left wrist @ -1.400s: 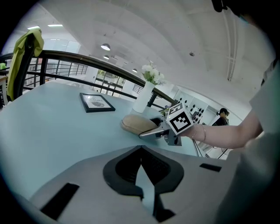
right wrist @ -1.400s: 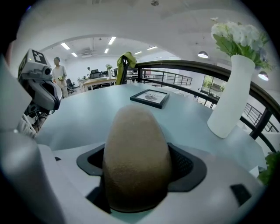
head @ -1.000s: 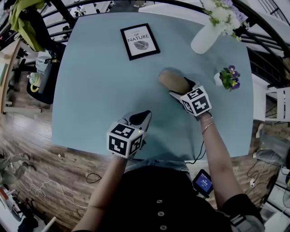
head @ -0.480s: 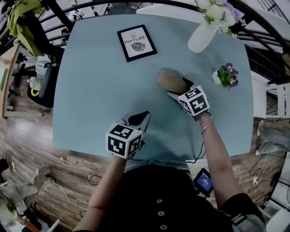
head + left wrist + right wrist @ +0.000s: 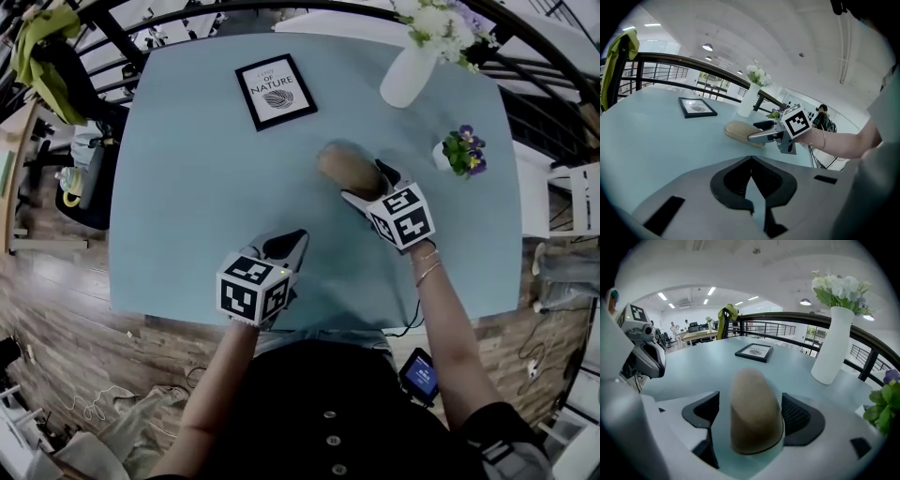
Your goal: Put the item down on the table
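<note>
– Tan item (image 5: pixel 343 167), the rounded loaf-shaped one: where was it?
– It lay flat on the pale blue table (image 5: pixel 187 187), a little right of the middle of the head view. The framed picture (image 5: pixel 275 91) sat toward the upper left of it, the white vase (image 5: pixel 408 80) toward the upper right, and a small pot of purple flowers (image 5: pixel 459 153) out to the right.
– Did the right gripper (image 5: pixel 367 181) have hold of it?
– Its jaws stood apart, one on each side of the item's near end. In the right gripper view a strip of table showed between the left pad and the item. The other pad sat just beside it, and I could not tell whether it touched.
– And the left gripper (image 5: pixel 289 246)?
– It was lower in the frame, left of the middle, over the table's near edge and well apart from the item. Its jaws met at the tips with nothing between them. Its own view looked across the table at the item and the right gripper.
</note>
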The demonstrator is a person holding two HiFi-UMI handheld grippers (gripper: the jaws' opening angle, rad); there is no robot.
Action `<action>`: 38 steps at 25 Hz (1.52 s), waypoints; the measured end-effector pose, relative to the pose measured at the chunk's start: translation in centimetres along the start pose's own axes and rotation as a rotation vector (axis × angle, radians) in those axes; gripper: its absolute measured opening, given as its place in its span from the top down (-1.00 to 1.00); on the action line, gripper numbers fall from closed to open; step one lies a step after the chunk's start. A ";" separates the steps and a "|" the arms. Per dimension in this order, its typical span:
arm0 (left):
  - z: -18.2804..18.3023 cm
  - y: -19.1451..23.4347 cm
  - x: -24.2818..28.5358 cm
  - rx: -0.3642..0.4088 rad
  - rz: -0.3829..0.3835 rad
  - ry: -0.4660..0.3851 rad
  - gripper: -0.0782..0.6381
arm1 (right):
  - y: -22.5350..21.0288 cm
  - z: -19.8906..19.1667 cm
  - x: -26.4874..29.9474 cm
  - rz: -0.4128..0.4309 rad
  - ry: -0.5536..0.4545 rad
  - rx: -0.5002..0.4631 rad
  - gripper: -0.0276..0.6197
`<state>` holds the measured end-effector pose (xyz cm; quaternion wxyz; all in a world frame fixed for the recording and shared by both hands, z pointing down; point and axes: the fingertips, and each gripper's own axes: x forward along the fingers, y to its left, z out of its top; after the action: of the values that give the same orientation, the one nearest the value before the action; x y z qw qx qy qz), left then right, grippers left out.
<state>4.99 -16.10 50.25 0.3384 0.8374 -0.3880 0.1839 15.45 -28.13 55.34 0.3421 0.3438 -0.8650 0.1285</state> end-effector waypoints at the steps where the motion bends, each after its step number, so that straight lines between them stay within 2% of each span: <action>1: 0.1 0.0 0.0 0.004 0.000 0.001 0.73 | 0.1 0.2 -0.3 0.001 -0.013 0.006 -0.35; 6: 0.7 -0.1 -0.3 0.021 0.002 -0.009 0.73 | 0.9 1.3 -1.7 0.002 -0.069 0.007 -0.34; 10: 1.8 -0.5 -0.7 0.052 -0.003 -0.049 0.73 | 1.4 1.8 -2.7 -0.004 -0.106 0.001 -0.34; 16: 3.3 -0.8 -1.3 0.112 0.018 -0.084 0.73 | 3.3 3.7 -5.2 0.036 -0.189 0.010 -0.31; 19: 3.7 -0.7 -1.7 0.119 0.029 -0.101 0.73 | 4.3 4.8 -6.5 0.044 -0.244 0.042 -0.22; 24: 4.4 -0.8 -2.2 0.127 0.037 -0.128 0.73 | 5.8 6.7 -8.2 0.063 -0.334 0.090 -0.19; 27: 4.9 -1.1 -2.5 0.135 0.030 -0.145 0.73 | 6.3 7.5 -9.7 0.047 -0.384 0.110 -0.02; 33: 6.0 -2.4 -3.2 0.170 -0.017 -0.186 0.73 | 6.8 7.7 -11.2 0.045 -0.454 0.214 0.25; 38: 6.5 -2.7 -4.0 0.180 0.008 -0.231 0.73 | 7.8 7.6 -12.1 0.030 -0.474 0.265 0.52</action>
<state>4.86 -17.31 42.19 0.2141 0.8784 -0.4096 0.1217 12.66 -19.76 41.67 0.0804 0.3932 -0.9015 0.1616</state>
